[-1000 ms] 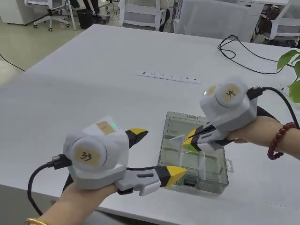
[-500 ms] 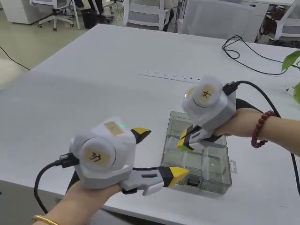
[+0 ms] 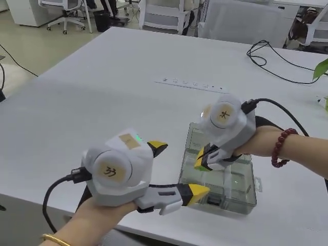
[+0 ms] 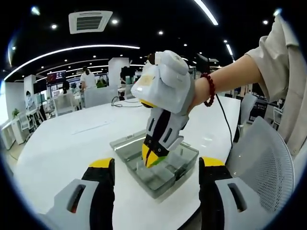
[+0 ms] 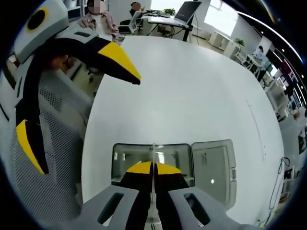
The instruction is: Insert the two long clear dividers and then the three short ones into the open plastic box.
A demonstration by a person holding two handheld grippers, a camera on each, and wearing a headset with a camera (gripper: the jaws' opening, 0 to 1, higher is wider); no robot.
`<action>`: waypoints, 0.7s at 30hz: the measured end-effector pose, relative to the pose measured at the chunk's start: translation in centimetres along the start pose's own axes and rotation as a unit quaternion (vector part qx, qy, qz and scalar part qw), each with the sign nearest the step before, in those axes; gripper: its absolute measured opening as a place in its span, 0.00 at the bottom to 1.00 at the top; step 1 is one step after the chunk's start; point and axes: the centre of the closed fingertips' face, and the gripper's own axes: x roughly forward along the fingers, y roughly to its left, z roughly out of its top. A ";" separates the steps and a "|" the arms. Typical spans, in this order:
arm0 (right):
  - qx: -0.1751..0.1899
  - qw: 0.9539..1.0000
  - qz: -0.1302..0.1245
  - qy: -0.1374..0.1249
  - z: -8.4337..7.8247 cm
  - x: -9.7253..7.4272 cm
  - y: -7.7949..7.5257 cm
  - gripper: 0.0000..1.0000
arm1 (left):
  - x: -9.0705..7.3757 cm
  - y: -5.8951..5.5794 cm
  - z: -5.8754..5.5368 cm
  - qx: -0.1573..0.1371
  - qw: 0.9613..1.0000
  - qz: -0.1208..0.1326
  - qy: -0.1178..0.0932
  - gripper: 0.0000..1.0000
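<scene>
**Seating a clear divider in the box**

The right gripper [image 3: 201,164] is clamped on a thin clear divider [image 5: 153,152], seen edge-on between its yellow tips, and hangs tip-down over the open box [image 3: 241,202]. The box sits on the white counter [image 3: 102,92] with its hinged lid [image 5: 213,165] laid flat beside the tray. The left gripper [image 3: 180,169] hovers at the box's near corner with its jaws spread wide and nothing between them.

The step in hand looks like lowering the divider into its slots. To do it well, I would keep the sheet vertical and square to the box walls. Both ends should meet their grooves together, and the press should go straight down without twisting. The free gripper could steady the box wall, since a light tray on a smooth counter will probably slide.

The box is smoky, see-through plastic, rectangular and shallow, with glossy, rigid walls. The divider is thin, flat and almost invisible, probably slippery and a little springy. Whether it is a long or a short one cannot be told.
</scene>
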 end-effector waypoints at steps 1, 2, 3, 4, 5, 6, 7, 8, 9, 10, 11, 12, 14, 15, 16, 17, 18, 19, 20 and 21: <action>0.000 1.000 0.001 0.000 -0.1 0.1 -0.1 0.02 | 0.0 0.0 0.1 -0.002 1.000 -0.001 -0.002 0.72; -0.001 1.000 0.002 -0.001 -0.1 0.2 0.0 0.02 | 0.0 0.0 0.0 -0.004 1.000 -0.002 -0.002 0.72; -0.001 1.000 0.003 -0.001 -0.1 0.2 0.0 0.02 | 0.0 -0.1 0.0 -0.004 1.000 -0.002 -0.001 0.72; 0.003 1.000 0.003 0.000 -0.2 0.3 -0.1 0.02 | 0.0 0.0 0.0 -0.001 1.000 0.000 0.001 0.72; 0.004 1.000 0.003 0.000 -0.2 0.4 -0.1 0.02 | 0.0 0.0 -0.1 0.002 1.000 0.001 0.001 0.72; 0.002 1.000 0.005 0.000 -0.2 0.5 0.0 0.02 | 0.0 0.0 -0.1 0.004 1.000 0.002 0.002 0.72; -0.001 1.000 0.005 0.000 -0.3 0.5 0.0 0.02 | 0.0 0.0 -0.1 0.004 1.000 0.002 0.003 0.72; 0.003 1.000 0.004 0.000 -0.3 0.5 0.0 0.02 | 0.0 0.0 -0.2 0.005 1.000 0.003 0.004 0.72; 0.004 1.000 0.003 0.001 -0.3 0.5 0.0 0.02 | 0.0 0.0 -0.2 0.006 1.000 0.004 0.005 0.71; 0.003 1.000 0.000 0.000 -0.3 0.4 0.2 0.02 | 0.0 0.0 -0.2 0.006 1.000 0.005 0.006 0.71; 0.001 1.000 -0.003 0.000 -0.3 0.4 0.2 0.02 | 0.0 0.0 -0.2 0.005 1.000 0.005 0.006 0.71; -0.003 1.000 -0.006 -0.002 -0.3 0.3 0.3 0.02 | 0.0 0.0 -0.2 0.004 1.000 0.005 0.006 0.71; -0.003 1.000 -0.008 -0.004 -0.4 0.2 0.3 0.02 | 0.0 0.0 -0.2 0.004 1.000 0.006 0.005 0.71; -0.005 1.000 -0.010 -0.008 -0.4 0.2 0.3 0.02 | 0.0 0.0 -0.2 0.005 1.000 0.008 0.006 0.71; -0.005 1.000 -0.011 -0.011 -0.3 0.0 0.2 0.02 | 0.0 0.1 -0.3 0.005 1.000 0.008 0.006 0.70; -0.003 1.000 -0.012 -0.014 -0.2 -0.2 0.2 0.02 | 0.0 0.1 -0.3 0.005 1.000 0.008 0.007 0.70; -0.007 1.000 -0.011 -0.017 0.0 -0.4 0.3 0.02 | 0.0 0.1 -0.3 0.005 1.000 0.009 0.008 0.70; -0.010 1.000 -0.010 -0.019 0.0 -0.4 0.3 0.02 | 0.0 0.1 -0.3 0.005 1.000 0.008 0.008 0.70; -0.013 1.000 -0.009 -0.019 0.0 -0.5 0.3 0.02 | 0.0 0.0 -0.3 0.005 1.000 0.007 0.007 0.70; -0.016 1.000 -0.007 -0.019 0.0 -0.5 0.3 0.02 | 0.0 0.0 -0.3 0.005 1.000 0.006 0.007 0.70</action>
